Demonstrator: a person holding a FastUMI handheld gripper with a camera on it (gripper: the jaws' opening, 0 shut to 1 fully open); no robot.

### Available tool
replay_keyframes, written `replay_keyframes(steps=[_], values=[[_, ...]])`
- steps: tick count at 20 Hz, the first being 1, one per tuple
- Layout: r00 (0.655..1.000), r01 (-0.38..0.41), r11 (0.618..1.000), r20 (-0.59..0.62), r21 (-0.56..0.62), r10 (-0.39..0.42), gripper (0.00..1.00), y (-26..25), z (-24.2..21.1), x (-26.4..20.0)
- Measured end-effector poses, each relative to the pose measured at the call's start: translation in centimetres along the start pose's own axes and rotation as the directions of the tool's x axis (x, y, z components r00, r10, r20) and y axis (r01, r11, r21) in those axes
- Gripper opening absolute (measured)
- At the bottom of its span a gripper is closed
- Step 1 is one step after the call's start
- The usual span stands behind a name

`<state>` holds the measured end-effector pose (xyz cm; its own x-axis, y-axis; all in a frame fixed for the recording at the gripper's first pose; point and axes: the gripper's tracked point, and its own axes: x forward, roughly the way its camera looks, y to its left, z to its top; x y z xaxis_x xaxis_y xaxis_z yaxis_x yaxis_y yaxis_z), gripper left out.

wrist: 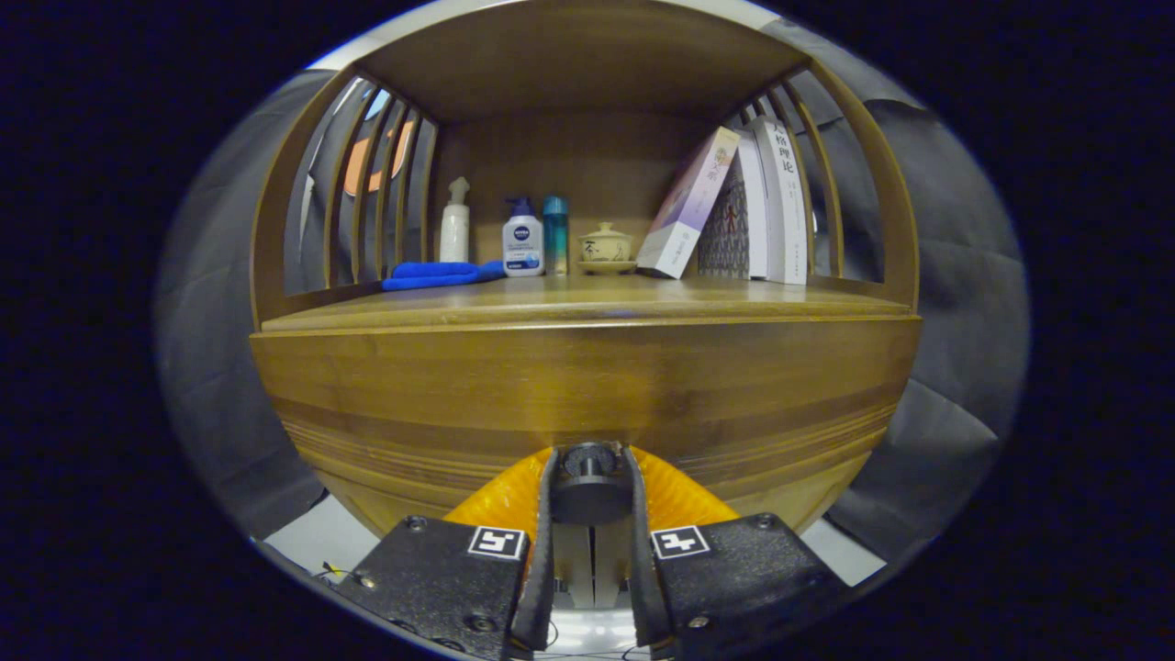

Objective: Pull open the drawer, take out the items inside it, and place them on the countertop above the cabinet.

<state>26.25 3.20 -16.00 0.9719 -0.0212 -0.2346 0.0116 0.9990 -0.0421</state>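
On the countertop (587, 303), L to R: blue cloth (439, 274), white spray bottle (454, 222), pump bottle (522, 239), teal can (555, 235), lidded cup (606, 246), then books (734, 207) leaning at the right (first one tilted). Below, the drawer (587, 395) front looks closed. The gripper (589, 477) is pinching the dark round knob (589, 468), w/ both fingers pressed on its sides.

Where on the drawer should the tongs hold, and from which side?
On the round knob at the middle of the drawer front, approached straight from the front. It stands out from the flat wood, and the tongs already close around it from both sides.
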Motion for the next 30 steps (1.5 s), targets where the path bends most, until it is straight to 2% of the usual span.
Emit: replay_keyframes(steps=[4,18,30], values=[[1.000,-0.005,1.000,0.009,-0.013,0.006,0.37,0.0,-0.3,-0.6],[0.999,-0.026,1.000,0.038,0.007,0.026,0.37,-0.8,-3.1,-9.7],[0.999,-0.030,0.999,0.022,0.022,0.029,0.37,-1.0,-5.6,-15.1]])
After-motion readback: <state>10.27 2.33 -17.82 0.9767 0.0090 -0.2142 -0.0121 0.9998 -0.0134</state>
